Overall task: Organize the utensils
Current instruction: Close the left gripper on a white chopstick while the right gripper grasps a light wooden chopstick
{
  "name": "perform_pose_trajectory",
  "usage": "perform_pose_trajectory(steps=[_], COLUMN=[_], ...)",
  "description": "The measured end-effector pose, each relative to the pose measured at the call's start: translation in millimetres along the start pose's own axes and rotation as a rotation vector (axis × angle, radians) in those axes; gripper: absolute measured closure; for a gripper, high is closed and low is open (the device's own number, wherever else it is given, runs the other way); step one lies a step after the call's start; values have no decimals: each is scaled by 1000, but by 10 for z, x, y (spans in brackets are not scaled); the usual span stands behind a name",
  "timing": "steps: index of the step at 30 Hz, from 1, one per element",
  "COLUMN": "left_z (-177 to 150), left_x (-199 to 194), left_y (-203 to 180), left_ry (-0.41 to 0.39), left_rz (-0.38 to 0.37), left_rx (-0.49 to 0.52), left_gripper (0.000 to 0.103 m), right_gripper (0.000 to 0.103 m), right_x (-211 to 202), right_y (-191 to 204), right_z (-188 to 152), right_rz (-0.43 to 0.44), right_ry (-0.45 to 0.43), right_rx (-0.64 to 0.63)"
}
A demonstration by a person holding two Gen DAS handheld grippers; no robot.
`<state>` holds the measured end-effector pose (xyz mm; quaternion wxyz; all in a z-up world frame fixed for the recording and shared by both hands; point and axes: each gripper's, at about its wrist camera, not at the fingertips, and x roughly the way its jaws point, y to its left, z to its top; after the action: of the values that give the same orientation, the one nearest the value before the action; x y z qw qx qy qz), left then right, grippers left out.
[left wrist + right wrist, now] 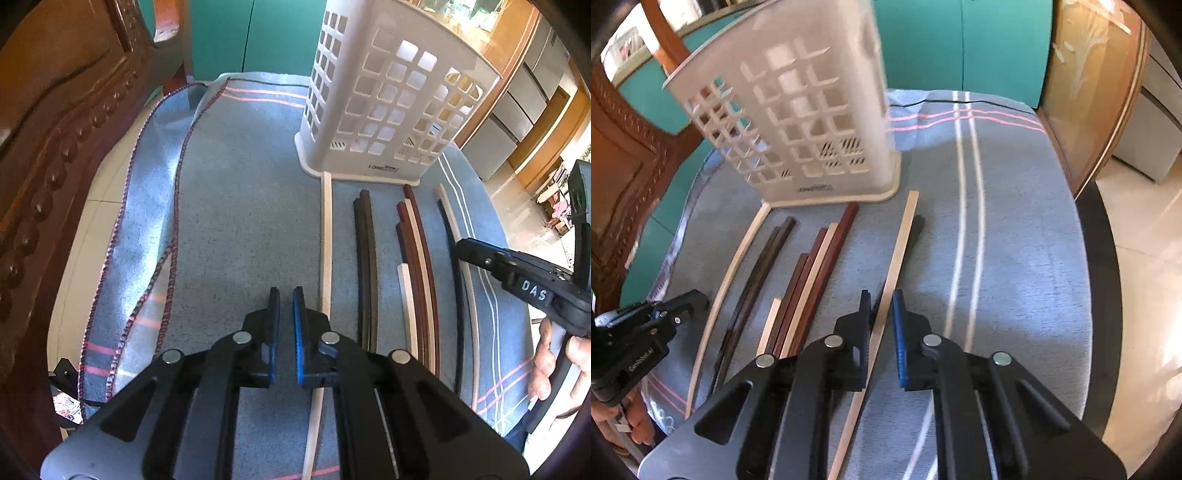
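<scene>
Right claw (881,306) body hides pale chopstick's (892,266) end (blurred).

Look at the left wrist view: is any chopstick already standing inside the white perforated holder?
No. The white holder shows nothing through its holes, and the chopsticks all lie flat on the blue cloth in front of it.

Left tool (286,295), right tool (882,299): black frames, blue pads, silver rivets.

The left gripper (286,295) points steeply downward, its jaws nearly together with nothing between them. The right gripper (881,299) tilts down likewise, jaws narrowly parted.
</scene>
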<state>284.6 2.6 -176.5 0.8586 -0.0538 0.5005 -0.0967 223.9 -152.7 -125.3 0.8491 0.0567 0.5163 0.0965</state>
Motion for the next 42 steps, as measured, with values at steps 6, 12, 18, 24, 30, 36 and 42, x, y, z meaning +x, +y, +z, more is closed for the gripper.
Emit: perform_pose_trajectory(steps=[6, 12, 18, 24, 30, 36, 42], left_z=[78, 110, 87, 26, 191, 348, 422], left_x=[20, 152, 152, 90, 185, 339, 381], left_y=[-143, -278, -205, -139, -180, -368, -394], left_ry=[-21, 3, 21, 42, 44, 32, 24], left_rz=[-2, 11, 31, 17, 48, 171, 168], left_rx=[19, 47, 22, 29, 26, 104, 83], left_gripper=[75, 74, 92, 92, 76, 76, 86], right_gripper=[79, 81, 97, 96, 75, 75, 91], right_x=[-15, 68, 10, 63, 78, 209, 233], right_y=[-94, 46, -43, -282, -211, -85, -165], right_z=[5, -37, -2, 23, 114, 253, 268], right_rz=[-5, 9, 4, -53, -101, -203, -165], right_ry=[-2, 26, 14, 53, 28, 20, 15], right_rx=[39, -11, 2, 60, 28, -40, -27])
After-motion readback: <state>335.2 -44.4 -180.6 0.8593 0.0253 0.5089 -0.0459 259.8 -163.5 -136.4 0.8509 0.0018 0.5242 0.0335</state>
